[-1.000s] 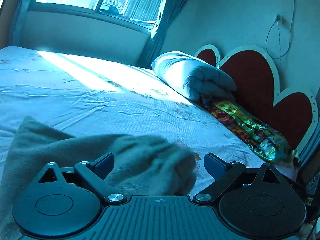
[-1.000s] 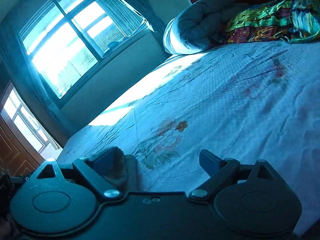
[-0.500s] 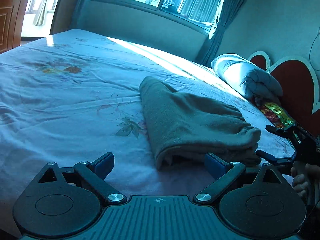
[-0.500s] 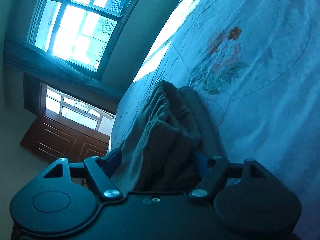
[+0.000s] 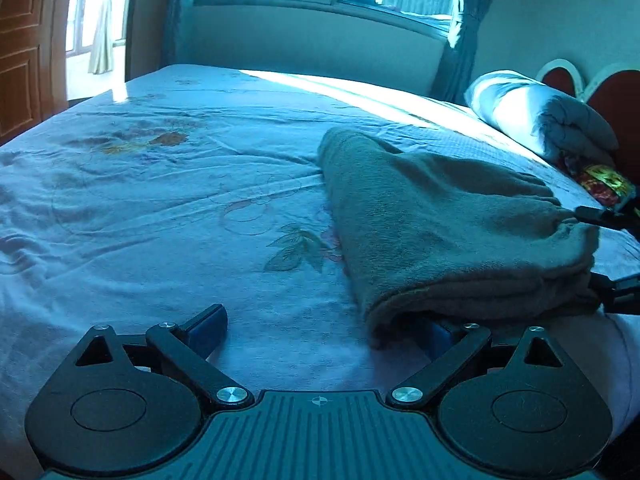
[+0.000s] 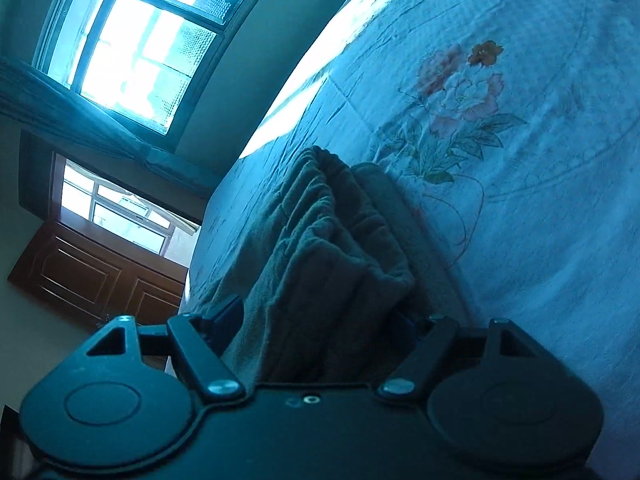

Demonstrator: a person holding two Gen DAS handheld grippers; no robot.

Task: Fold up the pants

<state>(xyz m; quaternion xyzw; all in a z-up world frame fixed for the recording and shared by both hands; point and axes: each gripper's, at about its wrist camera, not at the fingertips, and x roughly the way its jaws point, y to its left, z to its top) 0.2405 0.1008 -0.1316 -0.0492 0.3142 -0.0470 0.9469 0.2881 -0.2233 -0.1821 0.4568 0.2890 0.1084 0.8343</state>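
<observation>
We see the folded grey pants (image 5: 448, 232) lying on the floral bed sheet (image 5: 160, 208). Our left gripper (image 5: 320, 332) has jaws apart beside them; our right gripper (image 6: 320, 320) has jaws apart around their waistband end.

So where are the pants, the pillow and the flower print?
pants (image 5: 440, 216), left wrist view, top of the folded stack
pillow (image 5: 536, 112), left wrist view, its middle
flower print (image 6: 460, 92), right wrist view, pink bloom

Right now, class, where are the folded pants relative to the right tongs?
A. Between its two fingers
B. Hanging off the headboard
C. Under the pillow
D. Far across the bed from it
A: in the right wrist view the folded pants fill the gap of the right tongs, fingers on both sides.
</observation>
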